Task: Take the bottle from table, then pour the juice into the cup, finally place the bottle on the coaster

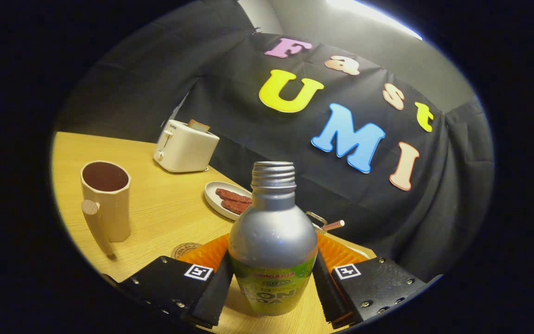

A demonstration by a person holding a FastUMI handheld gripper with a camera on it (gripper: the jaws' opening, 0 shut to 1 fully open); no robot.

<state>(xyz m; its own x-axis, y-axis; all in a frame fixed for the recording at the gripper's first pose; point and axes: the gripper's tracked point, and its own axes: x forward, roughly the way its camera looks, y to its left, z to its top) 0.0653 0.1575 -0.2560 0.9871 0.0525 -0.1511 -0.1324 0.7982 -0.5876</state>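
Bottle (pixel 272 241), uncapped, metal, rigid, likely slick and sloshing, stands on the counter (pixel 169 204) between your jaws, which flank its lower body narrowly, contact uncertain; grip the labelled belly squarely, keeping upright toward the cup (pixel 105 199) beyond-left.

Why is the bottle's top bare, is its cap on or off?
Off. The silver bottle stands between the gripper fingers, which press its sides, and its threaded neck ends in an uncovered rim.
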